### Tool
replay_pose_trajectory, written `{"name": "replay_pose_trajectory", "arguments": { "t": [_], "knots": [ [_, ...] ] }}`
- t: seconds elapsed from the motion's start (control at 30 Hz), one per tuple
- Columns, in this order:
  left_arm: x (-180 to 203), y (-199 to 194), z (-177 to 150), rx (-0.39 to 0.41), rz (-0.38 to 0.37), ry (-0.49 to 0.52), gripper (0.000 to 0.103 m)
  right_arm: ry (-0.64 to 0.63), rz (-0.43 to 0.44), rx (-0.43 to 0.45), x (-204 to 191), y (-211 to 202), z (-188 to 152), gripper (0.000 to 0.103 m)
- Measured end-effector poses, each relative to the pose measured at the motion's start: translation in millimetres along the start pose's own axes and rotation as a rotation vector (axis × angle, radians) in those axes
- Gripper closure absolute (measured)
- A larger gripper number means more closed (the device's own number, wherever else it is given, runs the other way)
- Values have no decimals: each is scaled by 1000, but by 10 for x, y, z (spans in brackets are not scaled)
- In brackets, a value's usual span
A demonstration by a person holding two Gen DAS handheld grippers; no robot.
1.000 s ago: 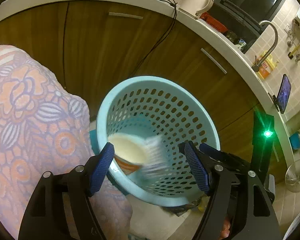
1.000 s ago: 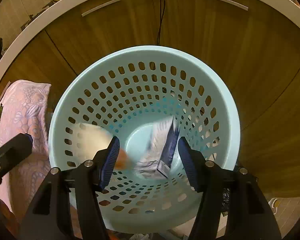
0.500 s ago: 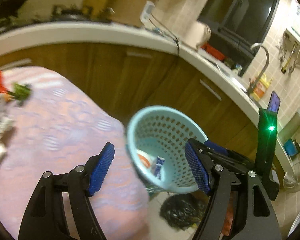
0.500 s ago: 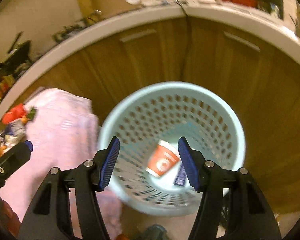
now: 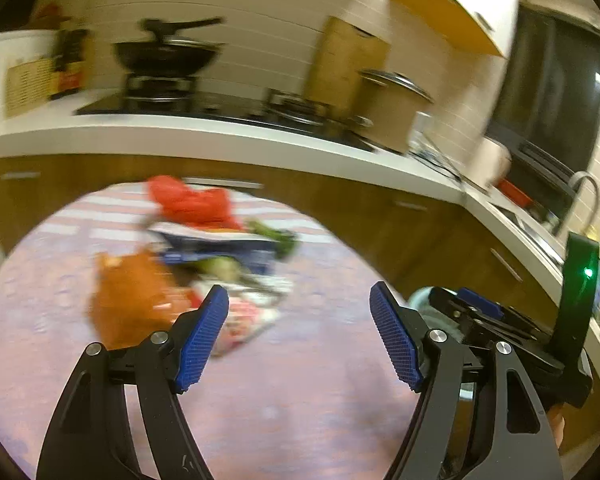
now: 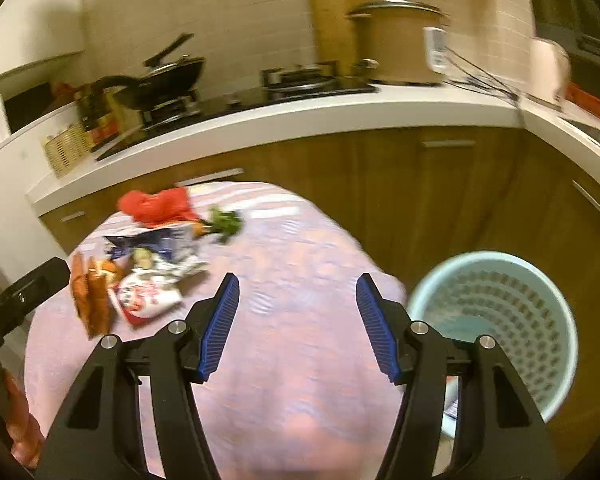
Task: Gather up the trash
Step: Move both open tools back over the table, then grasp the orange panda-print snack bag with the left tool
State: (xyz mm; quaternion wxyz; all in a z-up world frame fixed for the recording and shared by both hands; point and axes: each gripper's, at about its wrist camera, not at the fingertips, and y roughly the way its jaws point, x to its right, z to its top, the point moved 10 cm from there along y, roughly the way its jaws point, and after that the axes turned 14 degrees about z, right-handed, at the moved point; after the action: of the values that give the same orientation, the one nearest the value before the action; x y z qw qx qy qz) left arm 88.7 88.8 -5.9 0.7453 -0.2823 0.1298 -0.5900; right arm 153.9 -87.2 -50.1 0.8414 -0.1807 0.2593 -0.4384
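Both views are motion-blurred. The left hand-held gripper [image 5: 298, 336] and right hand-held gripper [image 6: 298, 326] stand wide open, holding nothing, above the pink-clothed worktop [image 6: 292, 360]. Farther off lies the trash pile [image 6: 140, 268]: orange packet, white-and-red wrapper, blue bag, red bag, greens, their details smeared. The pale blue basket [image 6: 496, 320] stands right of the worktop, its contents hidden behind the right gripper.

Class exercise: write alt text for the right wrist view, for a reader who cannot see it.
The open, empty right gripper hovers over a pink tablecloth, with a trash pile at far left and a pale blue perforated basket on the floor at right.
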Motion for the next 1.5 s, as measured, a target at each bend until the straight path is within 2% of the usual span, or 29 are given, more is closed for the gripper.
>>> {"name": "replay_pose_trajectory", "arguments": {
  "t": [0.13,0.2,0.27,0.33,0.47,0.63,0.7,0.8,0.97,1.1,1.3,1.5],
  "knots": [
    [-489,47,15,2,101,-57,29,-41,56,-17,-342,313,-54,58],
    [-625,105,1,-4,121,-74,25,-61,67,-35,-455,458,-123,62],
    [-734,194,-3,-17,156,-97,25,-76,75,-59,-551,608,-215,62],
    [-746,247,-7,-28,156,-102,25,-74,81,-87,-598,748,-310,62],
    [-645,379,-27,-46,191,-55,21,-58,57,-138,-549,918,-458,62],
    [-769,588,-79,-85,352,-24,23,-55,92,-139,-543,934,-478,62],
    [-846,581,-121,-95,372,-18,28,-48,105,-142,-537,937,-483,62],
    [-987,468,-177,-95,349,-41,29,-43,113,-137,-533,931,-472,62],
    [-1306,112,-206,-31,341,-91,30,-66,107,-127,-574,910,-467,62],
    [-1526,-92,-290,-18,336,-138,33,-72,104,-125,-585,907,-466,62],
    [-1732,-61,-560,-91,275,-197,37,-76,96,-128,-597,915,-474,62],
    [-1630,65,-800,-177,175,-166,33,-103,69,-131,-618,916,-482,62]
  ]
}}
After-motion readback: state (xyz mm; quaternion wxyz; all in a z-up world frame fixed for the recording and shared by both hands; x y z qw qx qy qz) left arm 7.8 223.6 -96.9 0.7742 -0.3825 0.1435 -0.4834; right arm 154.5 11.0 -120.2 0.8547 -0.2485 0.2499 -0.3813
